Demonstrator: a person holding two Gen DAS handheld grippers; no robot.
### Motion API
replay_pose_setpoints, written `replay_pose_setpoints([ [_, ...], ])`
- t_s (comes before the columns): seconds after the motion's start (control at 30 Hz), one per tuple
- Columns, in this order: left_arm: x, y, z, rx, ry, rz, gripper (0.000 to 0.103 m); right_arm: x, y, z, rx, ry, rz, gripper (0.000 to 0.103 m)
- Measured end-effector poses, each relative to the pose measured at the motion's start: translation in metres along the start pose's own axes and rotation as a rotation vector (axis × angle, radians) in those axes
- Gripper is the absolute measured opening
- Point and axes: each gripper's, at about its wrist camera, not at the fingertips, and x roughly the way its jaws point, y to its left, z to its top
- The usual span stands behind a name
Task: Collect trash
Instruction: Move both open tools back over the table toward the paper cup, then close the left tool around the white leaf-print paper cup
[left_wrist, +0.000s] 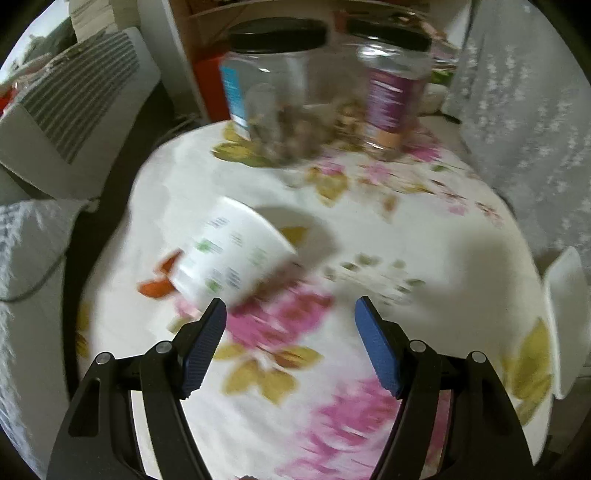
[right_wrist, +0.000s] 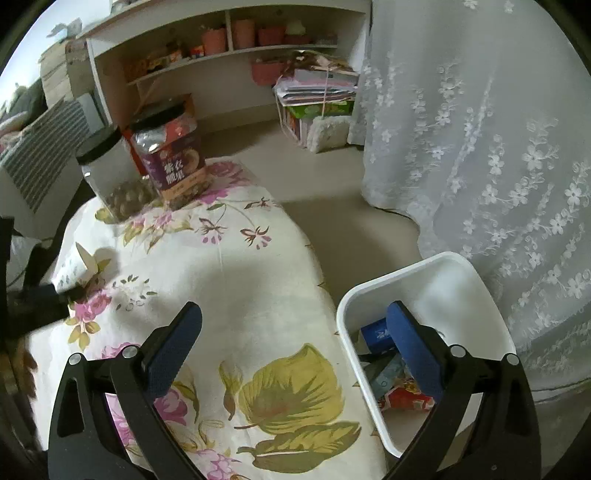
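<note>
A white carton with green and grey print (left_wrist: 229, 254) lies tilted on the floral tablecloth (left_wrist: 295, 350), just ahead and left of my open, empty left gripper (left_wrist: 290, 308). The carton also shows in the right wrist view (right_wrist: 79, 266) at the table's left edge, beside the left gripper's dark arm. My right gripper (right_wrist: 295, 314) is open and empty above the table's right edge. A white bin (right_wrist: 436, 273) stands beside the table on the right and holds blue and red wrappers (right_wrist: 402, 395). The bin's edge also shows in the left wrist view (left_wrist: 565, 314).
Two clear jars with black lids, one blue-labelled (left_wrist: 273, 96) and one purple-labelled (left_wrist: 391, 92), stand at the table's far end. A white lace curtain (right_wrist: 498, 147) hangs on the right. A striped white appliance (left_wrist: 70, 110) sits left. Shelves (right_wrist: 229, 55) line the far wall.
</note>
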Motion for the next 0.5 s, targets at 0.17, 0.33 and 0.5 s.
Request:
replay_pose_setpoints([
  [0.17,0.023,0.008,0.014,0.088,0.038,0.071,0.074,0.007,0.011,0.000,-0.020,0.019,-0.005,0.096],
  [0.33,0.046,0.003,0.019,0.169,0.047,0.140,0.074,0.011,0.021,0.000,-0.037,0.027,-0.006,0.096],
  [0.5,0.064,0.000,0.023,0.242,0.051,0.208,0.074,0.012,0.030,-0.003,-0.071,0.035,-0.010,0.096],
])
